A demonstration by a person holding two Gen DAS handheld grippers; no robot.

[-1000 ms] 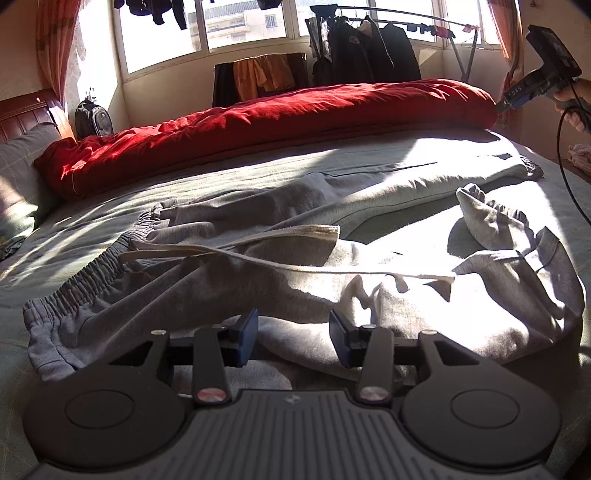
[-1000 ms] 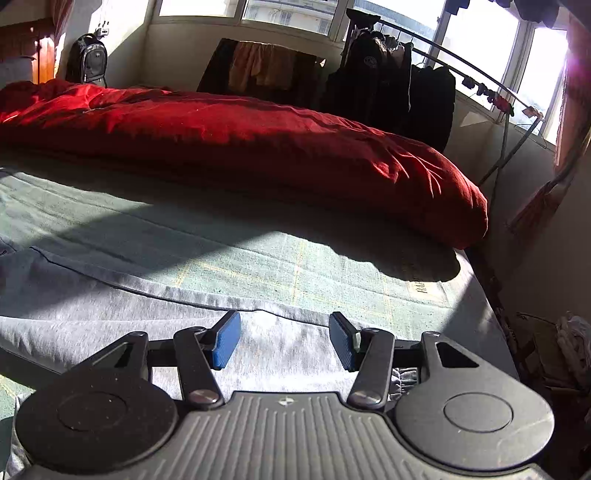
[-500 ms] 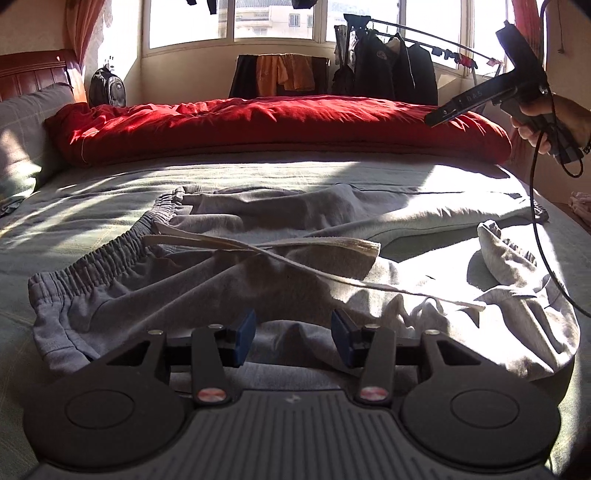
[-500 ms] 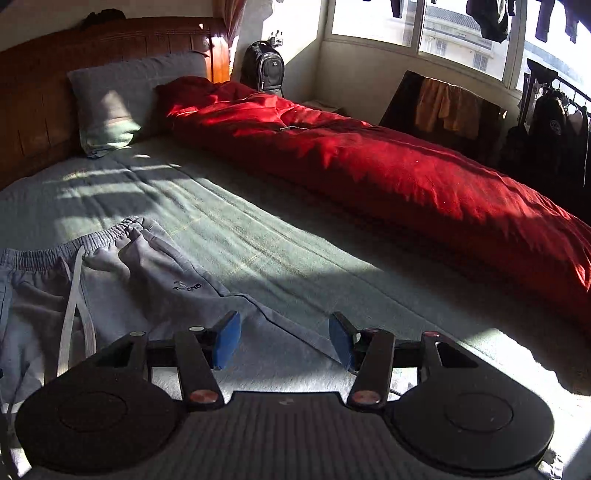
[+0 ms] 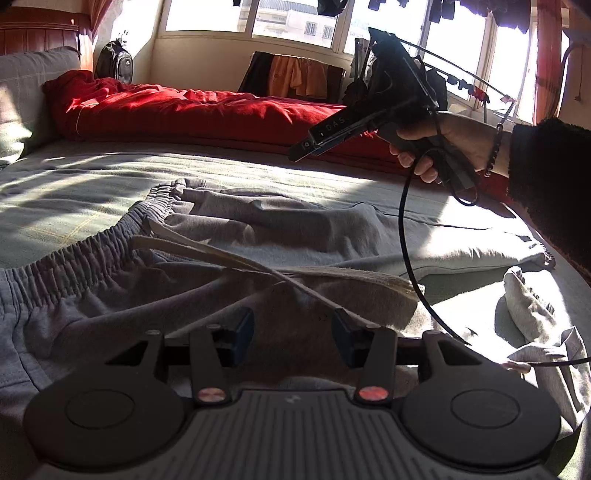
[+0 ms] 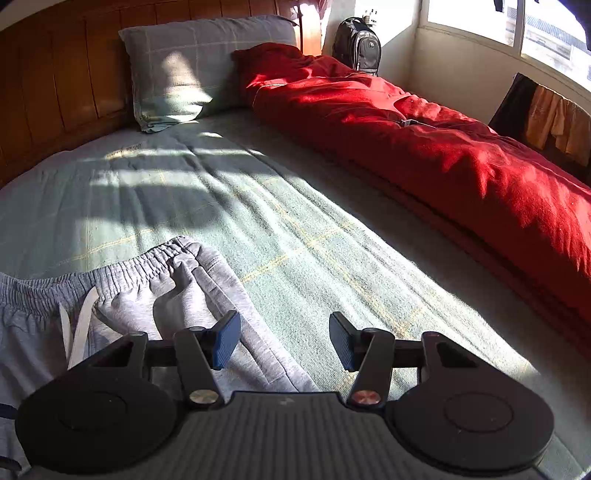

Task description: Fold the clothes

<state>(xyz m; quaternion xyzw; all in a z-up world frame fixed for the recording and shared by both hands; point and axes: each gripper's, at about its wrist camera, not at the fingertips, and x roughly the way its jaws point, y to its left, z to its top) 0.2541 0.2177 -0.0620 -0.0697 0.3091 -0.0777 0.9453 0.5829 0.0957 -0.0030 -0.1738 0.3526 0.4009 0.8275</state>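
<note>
While the right gripper [image 6: 284,339] is swinging over toward the waistband [image 6: 110,273], both it and the left gripper [image 5: 293,334] are staying open and empty above the gray pants [image 5: 229,295], getting ready to fold.

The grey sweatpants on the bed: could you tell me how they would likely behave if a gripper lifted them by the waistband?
The grey sweatpants look floppy: they already lie crumpled, so the legs would probably droop. The loose drawstring would likely dangle.

Hard window [image 5: 295,18] sunlight, deep shadows across bed [image 6: 295,221], fisheye-bent edges.
</note>
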